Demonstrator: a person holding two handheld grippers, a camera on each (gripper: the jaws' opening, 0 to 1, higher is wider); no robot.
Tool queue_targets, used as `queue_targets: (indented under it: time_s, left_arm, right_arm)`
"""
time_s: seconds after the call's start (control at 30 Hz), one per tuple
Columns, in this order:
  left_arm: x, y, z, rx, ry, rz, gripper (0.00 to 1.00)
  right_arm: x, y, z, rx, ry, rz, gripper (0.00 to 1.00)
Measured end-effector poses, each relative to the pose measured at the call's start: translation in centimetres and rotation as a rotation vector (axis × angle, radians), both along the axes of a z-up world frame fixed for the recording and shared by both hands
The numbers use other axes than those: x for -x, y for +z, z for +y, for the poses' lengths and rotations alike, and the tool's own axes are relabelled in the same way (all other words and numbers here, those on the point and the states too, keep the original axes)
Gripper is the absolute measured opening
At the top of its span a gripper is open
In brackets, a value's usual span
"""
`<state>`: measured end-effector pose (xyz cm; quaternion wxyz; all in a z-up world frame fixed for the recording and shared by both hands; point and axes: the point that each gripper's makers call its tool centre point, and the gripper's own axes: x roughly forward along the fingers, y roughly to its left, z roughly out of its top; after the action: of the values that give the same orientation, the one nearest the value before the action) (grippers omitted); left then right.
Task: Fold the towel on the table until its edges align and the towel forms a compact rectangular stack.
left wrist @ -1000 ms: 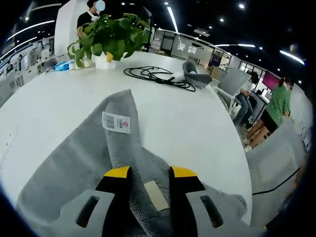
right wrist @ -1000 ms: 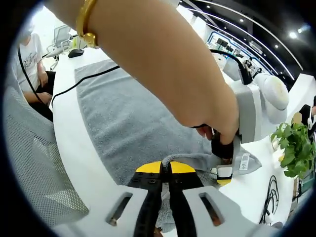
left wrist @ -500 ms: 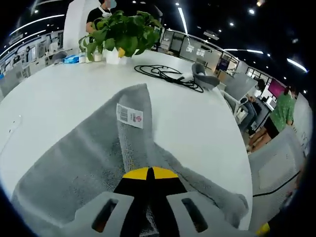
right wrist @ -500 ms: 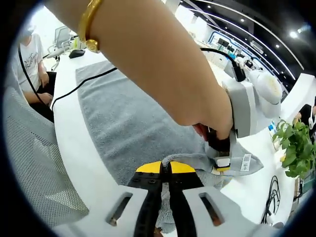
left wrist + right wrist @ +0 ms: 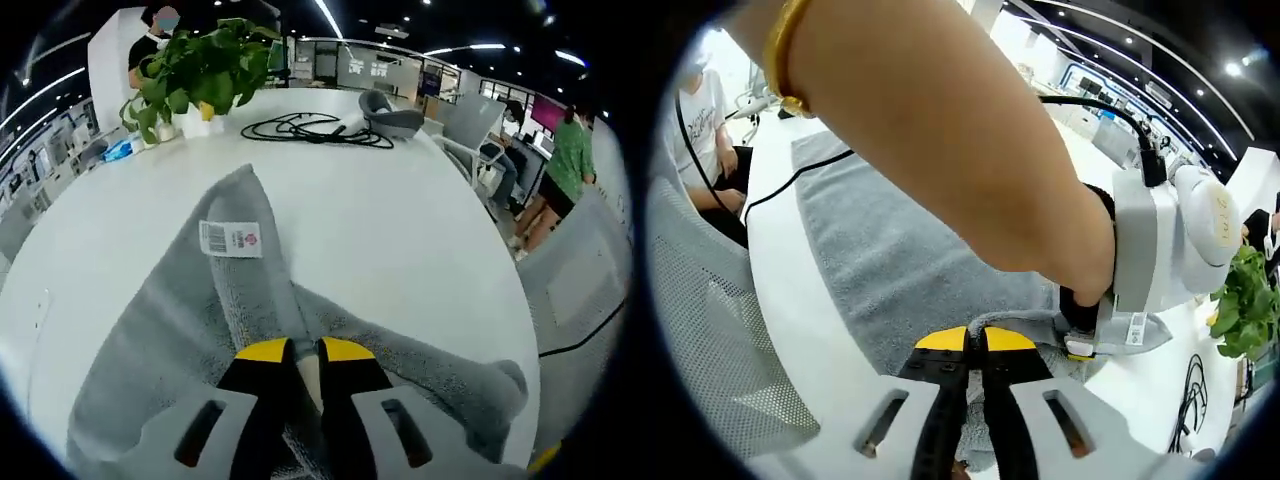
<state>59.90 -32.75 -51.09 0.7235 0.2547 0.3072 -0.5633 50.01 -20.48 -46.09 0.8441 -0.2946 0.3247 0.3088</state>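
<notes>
Grey towel (image 5: 180, 310): long axis runs fwd from left gripper (image 5: 291, 352), jaws pinching fold; right gripper (image 5: 975, 340) jaws pinch adjacent corner, worktop (image 5: 400, 230).

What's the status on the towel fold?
Left gripper and right gripper both shut on towel. Towel bunched, unfolded. Cables, plant beyond.

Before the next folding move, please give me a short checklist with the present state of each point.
1. Left hand-held gripper grips the towel: ok, jaws nearly closed on a raised ridge of cloth.
2. Right hand-held gripper grips the towel edge: ok, jaws shut on cloth.
3. Both grips on matching corners: cannot tell.
4. Table ahead free for the fold: ok; cables and plant lie far off.
5. Black cable crossing the towel: not ok, could snag.
6. Edges aligned: not ok, towel mostly spread out.
</notes>
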Motion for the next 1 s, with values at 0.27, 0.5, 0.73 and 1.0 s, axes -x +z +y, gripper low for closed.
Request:
queue_targets:
  time_s: [0.27,0.5,0.73,1.0]
  left_arm:
    - [-0.6,-0.2,0.3,0.018,0.055,0.052,0.01]
    - [-1.2,2.4,0.6,0.109,0.126,0.073,0.01]
    - [-3.9,4.7,2.7,0.178,0.212,0.046,0.01]
    - [-5.4,6.9,6.0,0.236,0.302,0.034,0.01]
  right_arm:
    - [0.0,0.1,-0.1,-0.002,-0.003,0.000,0.01]
    - [0.0,0.7,0.3,-0.002,0.008,-0.010,0.01]
    - [-0.3,1.4,0.7,-0.016,0.002,-0.025,0.01]
    - [-0.7,3.3,2.3,-0.049,0.015,-0.069,0.01]
